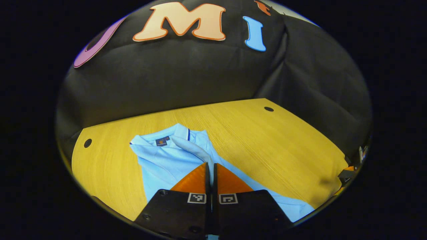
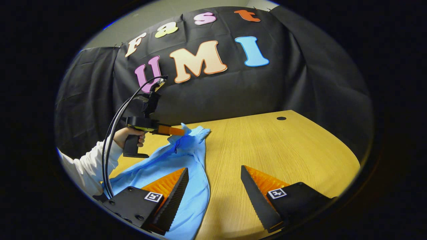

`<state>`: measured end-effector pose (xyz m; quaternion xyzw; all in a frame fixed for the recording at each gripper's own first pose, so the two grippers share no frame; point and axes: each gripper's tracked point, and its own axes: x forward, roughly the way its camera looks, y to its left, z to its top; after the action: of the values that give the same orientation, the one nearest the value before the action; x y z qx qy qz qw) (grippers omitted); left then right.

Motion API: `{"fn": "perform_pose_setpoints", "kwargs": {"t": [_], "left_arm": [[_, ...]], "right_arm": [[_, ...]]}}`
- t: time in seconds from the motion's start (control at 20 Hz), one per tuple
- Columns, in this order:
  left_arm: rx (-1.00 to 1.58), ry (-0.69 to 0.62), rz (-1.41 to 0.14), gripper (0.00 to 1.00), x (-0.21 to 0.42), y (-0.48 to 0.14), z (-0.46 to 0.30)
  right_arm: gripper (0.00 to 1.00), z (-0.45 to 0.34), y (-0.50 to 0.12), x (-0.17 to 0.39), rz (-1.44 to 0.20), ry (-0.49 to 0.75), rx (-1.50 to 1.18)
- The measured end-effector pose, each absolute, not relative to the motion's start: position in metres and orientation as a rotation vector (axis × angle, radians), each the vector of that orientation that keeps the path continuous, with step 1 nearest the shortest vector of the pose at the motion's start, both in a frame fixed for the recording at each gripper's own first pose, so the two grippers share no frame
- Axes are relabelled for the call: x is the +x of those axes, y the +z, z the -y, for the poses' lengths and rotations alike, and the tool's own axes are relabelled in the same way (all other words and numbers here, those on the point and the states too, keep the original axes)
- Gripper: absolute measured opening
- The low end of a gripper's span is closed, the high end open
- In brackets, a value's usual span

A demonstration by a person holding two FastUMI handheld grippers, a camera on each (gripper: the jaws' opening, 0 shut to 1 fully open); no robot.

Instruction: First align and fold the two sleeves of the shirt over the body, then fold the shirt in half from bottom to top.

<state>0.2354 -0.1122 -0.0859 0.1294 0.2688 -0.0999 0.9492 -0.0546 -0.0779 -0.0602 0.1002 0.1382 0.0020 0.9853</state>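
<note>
Broadly, a curved yellow wood-grain table (image 2: 283,150) carries the soft light-blue polo shirt (image 1: 166,163), collar toward the booth wall, its cloth lying rumpled. Above it, the left gripper (image 1: 210,168), held in a white-sleeved person's hand (image 2: 128,135), has its fingers pressed together, pinching a lifted fold of a pale sleeve (image 1: 195,150). Lower down, the right gripper (image 2: 215,181) hovers with serrated fingers spread wide, one over shirt fabric, one over bare wood.

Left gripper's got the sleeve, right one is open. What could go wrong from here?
1. The left gripper pinches only a thin bit of the shirt; the cloth may slip out mid-fold.
2. The shirt lies bunched and creased on the table, so the sleeve may land misaligned.
3. The right gripper hangs open, pinning nothing; the body could drag along.
</note>
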Motion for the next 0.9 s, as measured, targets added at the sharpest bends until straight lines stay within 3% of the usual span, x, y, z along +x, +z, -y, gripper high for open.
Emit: {"fn": "perform_pose_setpoints", "kwargs": {"t": [0.1, 0.3, 0.4, 0.5, 0.55, 0.9], "left_arm": [[0.259, -0.183, -0.558, 0.01, 0.237, -0.091, 0.114], [0.249, -0.165, -0.552, 0.13, 0.224, -0.087, 0.114], [0.273, -0.174, -0.545, 0.37, 0.207, -0.081, 0.108], [0.307, -0.137, -0.528, 0.78, 0.184, -0.074, 0.088], [0.312, -0.118, -0.519, 0.92, 0.169, -0.070, 0.077], [0.259, -0.029, -0.476, 0.92, 0.035, -0.058, 0.017]], "right_arm": [[0.98, 0.071, -0.067, -0.059, -0.293, 0.019, 0.203], [0.98, 0.058, -0.077, -0.064, -0.309, 0.039, 0.185], [0.98, 0.050, -0.079, -0.070, -0.313, 0.053, 0.186], [0.98, 0.042, -0.081, -0.076, -0.315, 0.069, 0.185], [0.98, 0.038, -0.082, -0.081, -0.313, 0.074, 0.180], [0.98, 0.008, -0.103, -0.115, -0.349, 0.120, 0.140]]}}
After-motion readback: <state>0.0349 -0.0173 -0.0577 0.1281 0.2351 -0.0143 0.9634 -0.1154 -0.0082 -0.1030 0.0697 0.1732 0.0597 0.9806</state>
